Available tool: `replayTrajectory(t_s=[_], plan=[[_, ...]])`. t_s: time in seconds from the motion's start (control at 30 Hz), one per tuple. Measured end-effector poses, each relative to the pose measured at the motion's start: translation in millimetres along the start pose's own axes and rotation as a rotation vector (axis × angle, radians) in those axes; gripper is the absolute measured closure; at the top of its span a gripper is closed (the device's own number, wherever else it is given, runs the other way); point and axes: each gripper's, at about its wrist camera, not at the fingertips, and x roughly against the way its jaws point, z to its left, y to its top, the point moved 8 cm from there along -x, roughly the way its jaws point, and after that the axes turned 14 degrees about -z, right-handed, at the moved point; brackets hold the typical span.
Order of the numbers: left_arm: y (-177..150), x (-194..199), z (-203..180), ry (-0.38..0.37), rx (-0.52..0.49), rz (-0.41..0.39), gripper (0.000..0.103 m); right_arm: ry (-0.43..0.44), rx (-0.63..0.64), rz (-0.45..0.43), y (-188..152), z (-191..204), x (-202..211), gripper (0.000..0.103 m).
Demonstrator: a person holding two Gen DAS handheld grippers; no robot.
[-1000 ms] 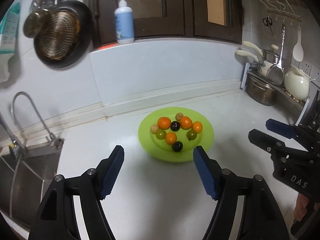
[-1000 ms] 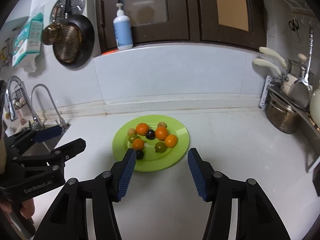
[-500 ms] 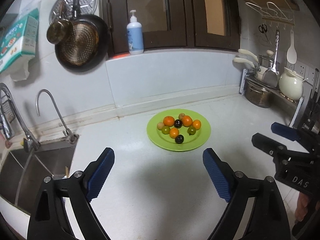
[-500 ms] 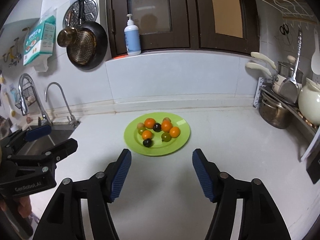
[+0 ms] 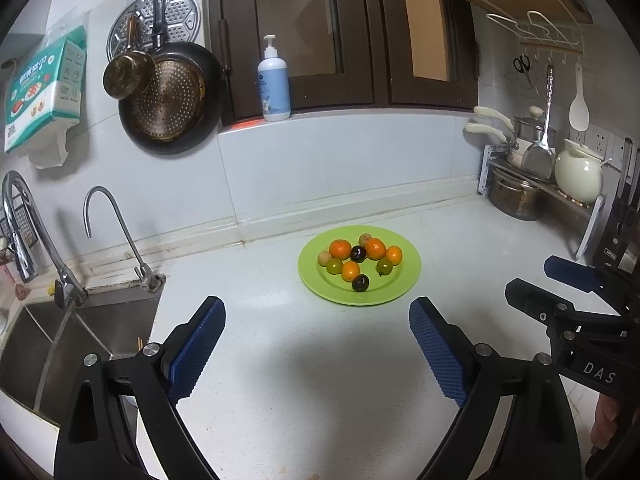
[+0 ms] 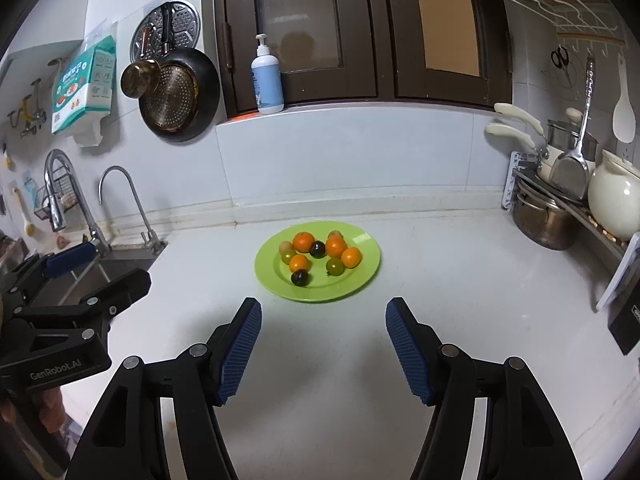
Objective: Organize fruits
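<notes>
Nearest the lenses: left gripper (image 5: 316, 334) and right gripper (image 6: 323, 334), both spread wide, nothing held, poised over bare counter (image 5: 320, 380). Well apart beyond: green plate (image 6: 360, 278) bearing all fruits (image 6: 318, 254), clustered centrally. Judged: sorting complete or unstarted. Farther: sink (image 5: 60, 340), bottle (image 5: 274, 80) on ledge.

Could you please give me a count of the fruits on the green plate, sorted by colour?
On the green plate:
Orange fruits: 4
Dark purple fruits: 2
Green fruits: 2
Pale tan fruits: 2
Total: 10
</notes>
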Motion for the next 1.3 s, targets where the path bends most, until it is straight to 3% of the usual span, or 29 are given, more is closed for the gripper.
replayTrajectory(t_s=[0.57, 1.3], plan=[[1, 8, 4, 0.006, -0.005, -0.019, 0.000, -0.021, 0.007, -0.017, 5, 1, 8, 0.038], [-2, 4, 12, 0.031, -0.008, -0.012, 0.000, -0.016, 0.010, -0.007, 3, 6, 3, 0.038]])
